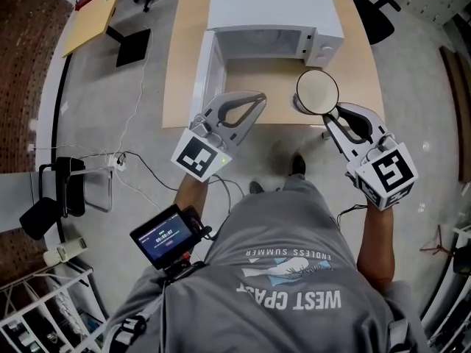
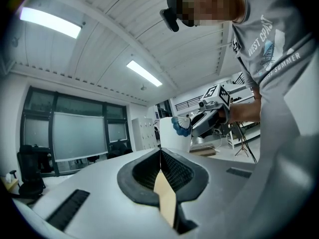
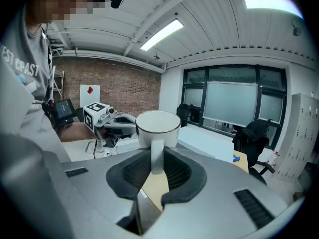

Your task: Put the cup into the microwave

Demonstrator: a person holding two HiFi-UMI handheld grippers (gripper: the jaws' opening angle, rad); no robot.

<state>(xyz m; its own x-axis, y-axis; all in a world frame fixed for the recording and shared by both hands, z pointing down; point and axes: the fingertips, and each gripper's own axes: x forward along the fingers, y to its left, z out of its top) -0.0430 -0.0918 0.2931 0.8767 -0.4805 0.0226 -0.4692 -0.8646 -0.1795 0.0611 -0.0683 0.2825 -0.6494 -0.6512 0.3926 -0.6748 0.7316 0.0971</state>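
Closest in, here's the worry. The right gripper (image 1: 330, 116) has the white ceramic cup (image 1: 317, 92) by its slim handle (image 3: 156, 156) alone, so the whole body hangs out beyond the fingers. One sharp swing or a roll of the wrist and I'd expect it to pivot in the pads, tip, or slip free.

The cup rides upright, mouth up, over the front edge of the light wooden worktop (image 1: 184, 65). That puts it at about 5 o'clock from the opening (image 1: 257, 44) of the white boxy microwave (image 1: 276, 9), and well outside it.

Further out, the way in runs towards 11 o'clock. The opening looks low, so come in too high and the rim could clip its top edge. Drift right and the cup meets the control panel (image 1: 324, 46).

The white microwave door (image 1: 207, 72) stands open at 10 o'clock from the cup. The left gripper (image 1: 259, 98) hovers just beside it, and a nudge there might swing the door into the path.

Now the fingers. The right pair is closed partway, pinching that handle from both sides, with the cup body just past the tips. The left pair is pressed together tip to tip with nothing between, and it touches nothing that I can make out.
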